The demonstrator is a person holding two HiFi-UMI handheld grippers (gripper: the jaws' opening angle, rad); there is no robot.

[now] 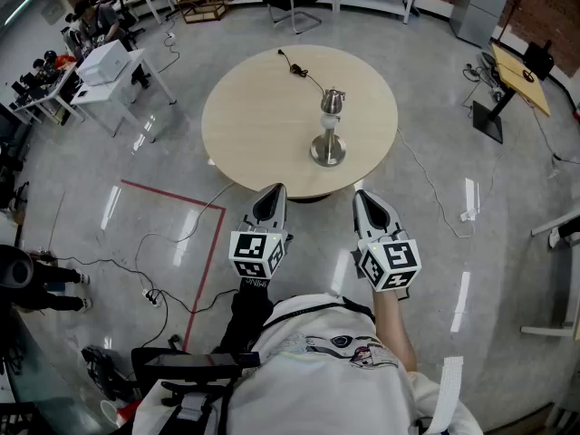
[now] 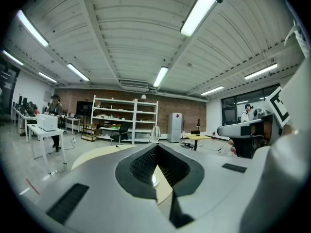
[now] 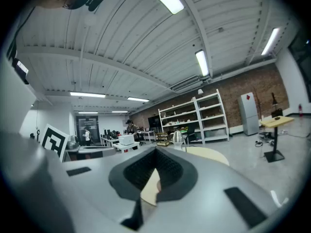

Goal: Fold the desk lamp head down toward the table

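A metal desk lamp [image 1: 329,127] stands upright near the middle of a round beige table [image 1: 263,116], its small shade [image 1: 333,101] above a round base [image 1: 328,149]. Its black cable [image 1: 299,71] runs toward the table's far side. Both grippers hover short of the table's near edge, apart from the lamp. My left gripper [image 1: 276,191] is shut and holds nothing; in the left gripper view the lamp shade [image 2: 155,131] shows just past its tips [image 2: 156,145]. My right gripper [image 1: 361,198] is also shut and empty, with the lamp shade [image 3: 178,137] ahead, slightly right of its tips [image 3: 155,149].
A white desk with a box [image 1: 104,62] stands at the back left, and a chair [image 1: 294,3] and shelves behind the table. A yellow-topped stand [image 1: 521,75] is at the right. Cables and a red tape line [image 1: 172,198] lie on the floor. A person [image 1: 27,275] stands at the left edge.
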